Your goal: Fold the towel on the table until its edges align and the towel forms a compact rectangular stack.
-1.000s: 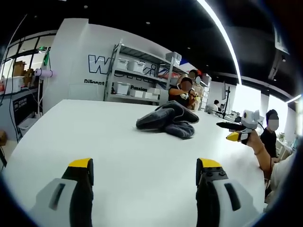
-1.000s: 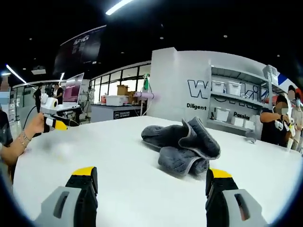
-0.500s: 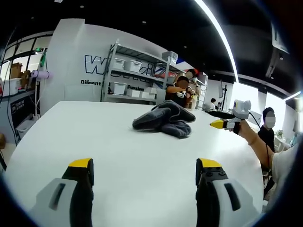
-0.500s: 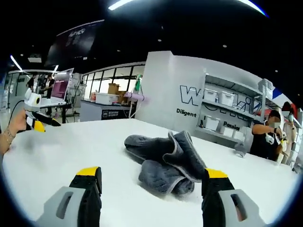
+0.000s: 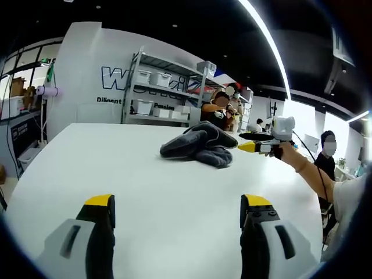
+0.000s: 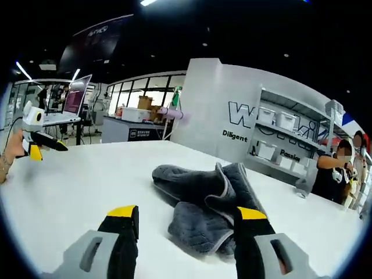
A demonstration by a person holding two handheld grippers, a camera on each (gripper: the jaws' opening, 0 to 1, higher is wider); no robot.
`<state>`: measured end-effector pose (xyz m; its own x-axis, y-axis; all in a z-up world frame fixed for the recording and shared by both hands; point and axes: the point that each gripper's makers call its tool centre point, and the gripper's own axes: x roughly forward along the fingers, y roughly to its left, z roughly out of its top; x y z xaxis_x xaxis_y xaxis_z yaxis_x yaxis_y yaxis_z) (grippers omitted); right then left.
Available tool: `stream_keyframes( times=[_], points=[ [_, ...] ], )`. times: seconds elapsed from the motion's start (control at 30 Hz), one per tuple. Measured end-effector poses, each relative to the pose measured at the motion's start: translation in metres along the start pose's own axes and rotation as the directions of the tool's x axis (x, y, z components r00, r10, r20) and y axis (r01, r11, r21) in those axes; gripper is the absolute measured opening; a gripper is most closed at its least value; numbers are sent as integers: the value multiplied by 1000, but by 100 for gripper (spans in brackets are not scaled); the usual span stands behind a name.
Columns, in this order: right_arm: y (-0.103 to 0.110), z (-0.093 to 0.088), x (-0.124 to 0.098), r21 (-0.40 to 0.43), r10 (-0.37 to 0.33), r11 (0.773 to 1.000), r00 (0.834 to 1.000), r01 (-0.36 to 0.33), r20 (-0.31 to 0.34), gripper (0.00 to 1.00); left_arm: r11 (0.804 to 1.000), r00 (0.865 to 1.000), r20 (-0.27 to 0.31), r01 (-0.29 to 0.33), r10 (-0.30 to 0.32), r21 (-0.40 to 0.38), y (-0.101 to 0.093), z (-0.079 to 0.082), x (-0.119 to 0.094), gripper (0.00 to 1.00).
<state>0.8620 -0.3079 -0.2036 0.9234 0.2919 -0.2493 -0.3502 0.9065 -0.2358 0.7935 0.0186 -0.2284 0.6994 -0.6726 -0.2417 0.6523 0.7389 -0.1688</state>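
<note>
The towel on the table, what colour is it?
Dark grey with a lighter grey edge trim: the crumpled fabric towel shows best in the right gripper view.

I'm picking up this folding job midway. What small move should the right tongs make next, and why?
Probably ease the right tongs forward and down onto the grey towel's near edge: they're open, empty, and the towel lies crumpled on the white table just ahead.
</note>
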Motion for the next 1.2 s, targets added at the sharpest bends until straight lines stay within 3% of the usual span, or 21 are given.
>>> stream_keyframes(
  times=[0.13, 0.27, 0.57, 0.73, 1.1, 1.2],
  points=[
    [-7, -4, 10, 7, -3, 1000, 1000, 3, -26, 60, 1000, 1000, 2, 1, -1, 2, -1, 0, -1, 93],
    [-17, -6, 25, 9, -15, 1000, 998, 16, -67, 60, 1000, 1000, -1, 6, -6, 5, -2, 0, 0, 93],
    [-16, -5, 50, -1, -30, 1000, 994, 30, -106, 57, 1000, 1000, -7, 4, -4, 8, -1, -1, 1, 92],
    [-14, -17, 63, -5, -35, 999, 987, 34, -156, 49, 1000, 1000, -6, 4, -4, 11, -1, 0, 0, 91],
    [-41, -34, 92, -8, -150, 988, 968, 152, -200, 43, 1000, 1000, 8, -4, 4, -1, 1, 3, -1, 90],
    [-42, -38, 97, -14, -153, 988, 964, 154, -217, 43, 1000, 1000, 10, -3, 3, -2, 1, 4, -2, 90]
  ],
)
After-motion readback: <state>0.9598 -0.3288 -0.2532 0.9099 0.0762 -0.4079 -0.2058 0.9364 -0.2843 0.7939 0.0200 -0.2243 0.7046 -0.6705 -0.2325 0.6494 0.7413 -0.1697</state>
